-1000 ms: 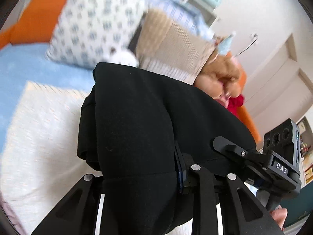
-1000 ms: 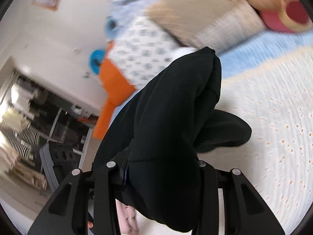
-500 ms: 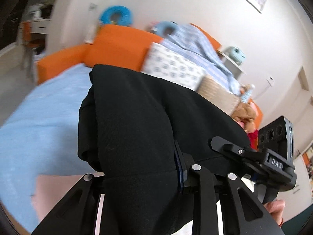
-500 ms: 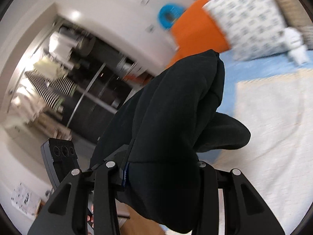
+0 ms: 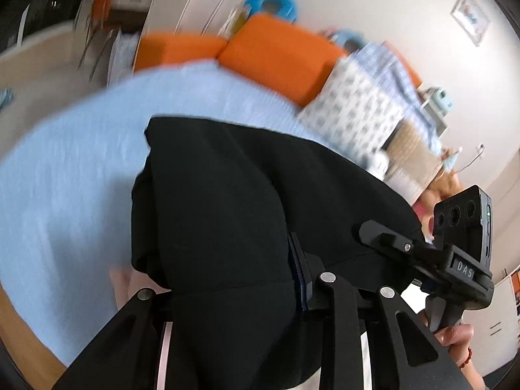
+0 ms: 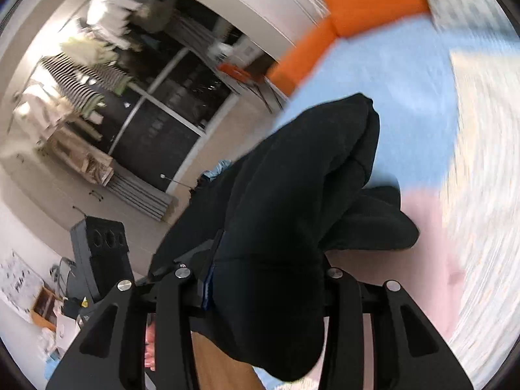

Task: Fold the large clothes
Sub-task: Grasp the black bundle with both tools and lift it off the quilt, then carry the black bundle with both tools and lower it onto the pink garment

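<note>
- We see the left gripper (image 5: 234, 279), a black two-finger tool, clamped on a thick bunch of the black, soft-fabric garment (image 5: 227, 201); the cloth fills the space between its jaws and bulges forward over them.
- In the right wrist view, the right gripper (image 6: 266, 279) likewise pinches a fold of the same black garment (image 6: 292, 201), which drapes down past its fingers.
- We note that the garment hangs between the two grippers, held up above the light blue bed cover (image 5: 65, 178).
- The right gripper's black camera block (image 5: 461, 227) appears at the right edge of the left wrist view, with a hand (image 5: 455, 338) below it.
- Behind the bed stand orange cushions (image 5: 276, 55) and a white pillow with a small blue print (image 5: 354, 113).
- A pale pink cloth (image 6: 429, 227) lies on the bed below the garment; the background is blurred.
</note>
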